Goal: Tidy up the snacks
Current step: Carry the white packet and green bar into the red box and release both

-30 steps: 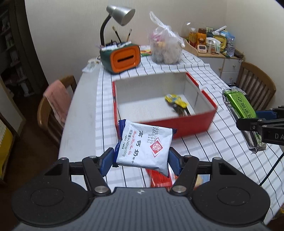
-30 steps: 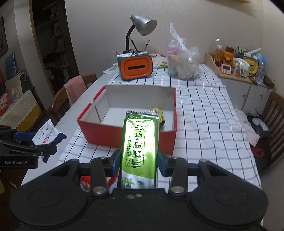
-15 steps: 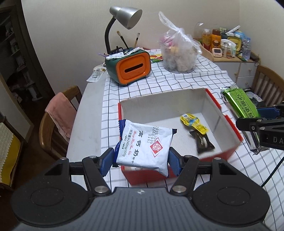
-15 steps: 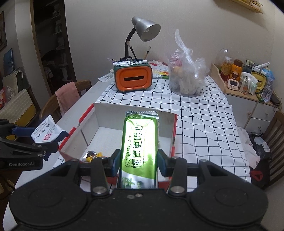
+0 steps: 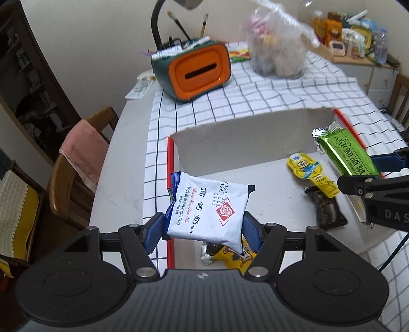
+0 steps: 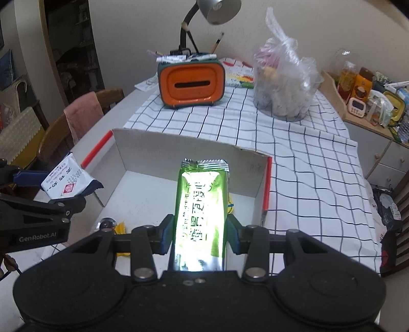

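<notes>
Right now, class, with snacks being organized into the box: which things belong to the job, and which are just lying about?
Job:
white milk packet in left gripper
green bar in right gripper
red box
yellow snack and dark snack inside it

Lying about:
orange tissue box
desk lamp
plastic bag
pink towel

A pale grey worktop (image 5: 120, 163) carries a white cloth with a black grid pattern (image 6: 301, 163), which leaves the worktop's left edge bare. Directly on the cloth stand a shallow open cardboard box, red outside and white inside (image 6: 194, 153), an orange-fronted, dark green tissue box holding pens and brushes (image 6: 190, 84), and beside that a knotted clear plastic bag of snacks (image 6: 283, 86). A flat printed paper (image 5: 140, 86) lies at the worktop's far left corner.
</notes>
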